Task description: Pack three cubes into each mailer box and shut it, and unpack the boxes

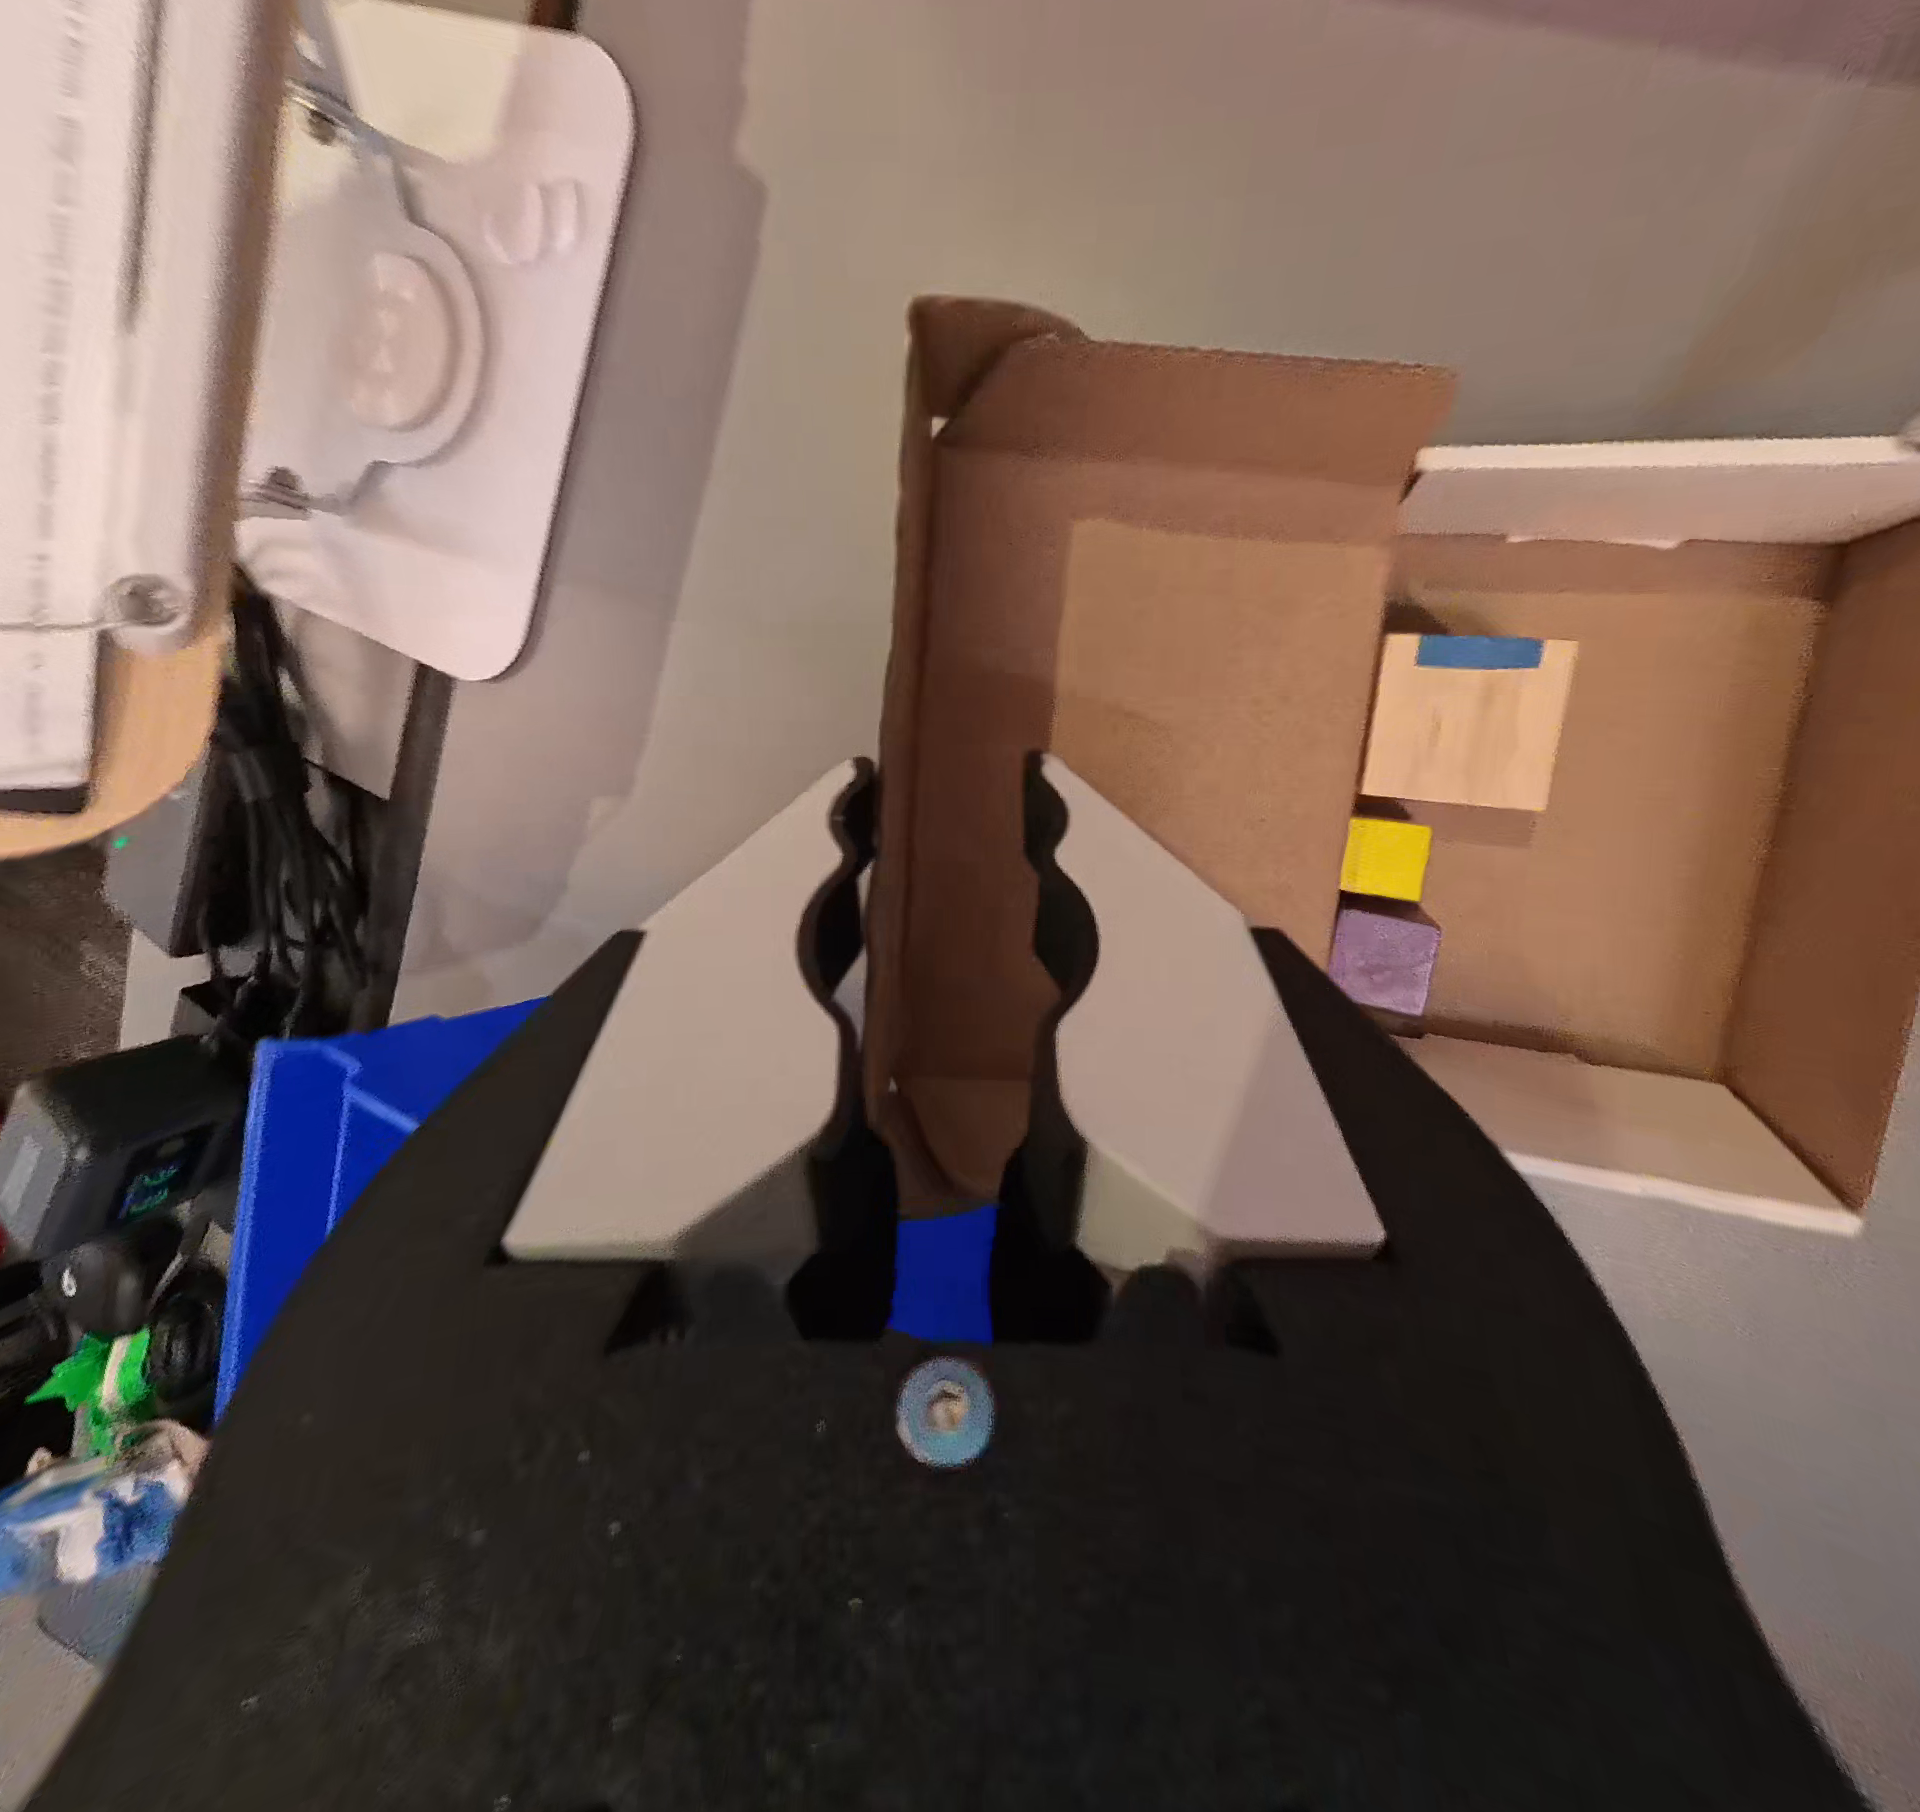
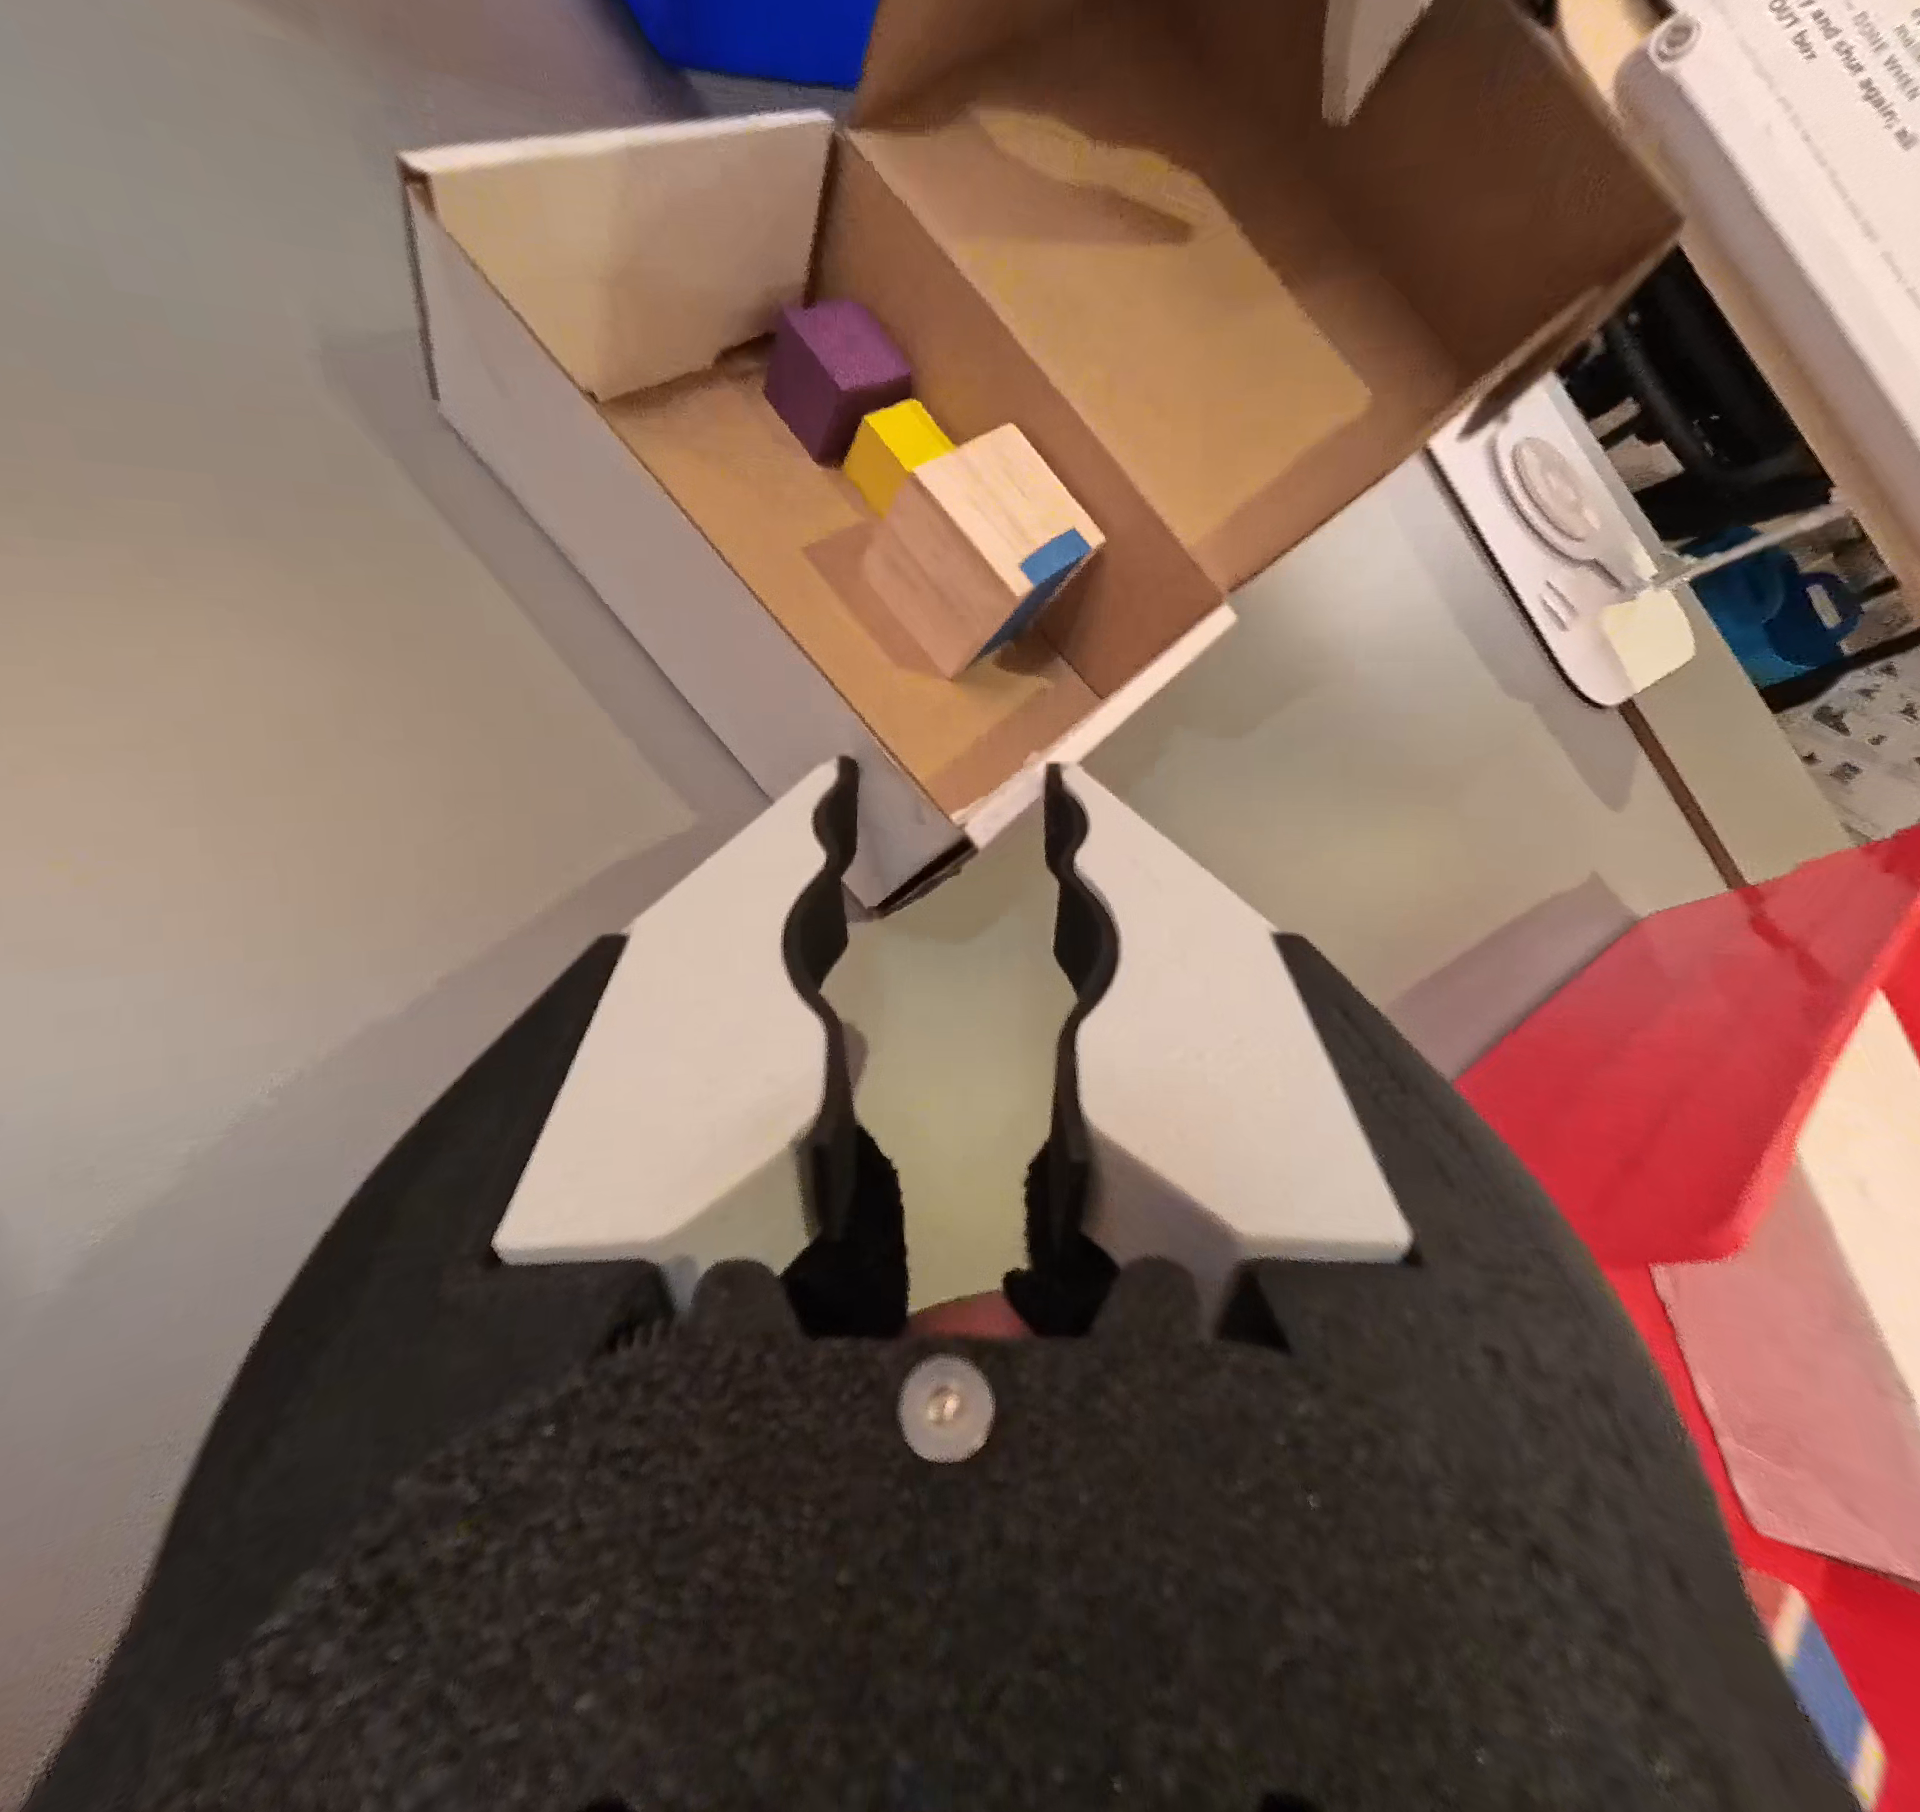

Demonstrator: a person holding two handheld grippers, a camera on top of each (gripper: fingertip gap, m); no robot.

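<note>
Open mailer box (image 2: 540, 474) on the counter (image 1: 1039, 152), three cubes inside, lid in the left gripper (image 1: 951, 775).

One box, its lid (image 1: 1164, 682) raised upright with the long edge running away from the left gripper, whose fingers straddle that lid edge; a firm pinch I cannot tell. The right gripper (image 2: 948, 786), spread and empty, hovers just over the box's near corner, so it is nearer the contents. Ahead of it, in a row along the hinge wall: one taped wooden cube (image 2: 977, 557), one purple cube (image 2: 831, 375), one yellow cube (image 2: 894, 458).
</note>
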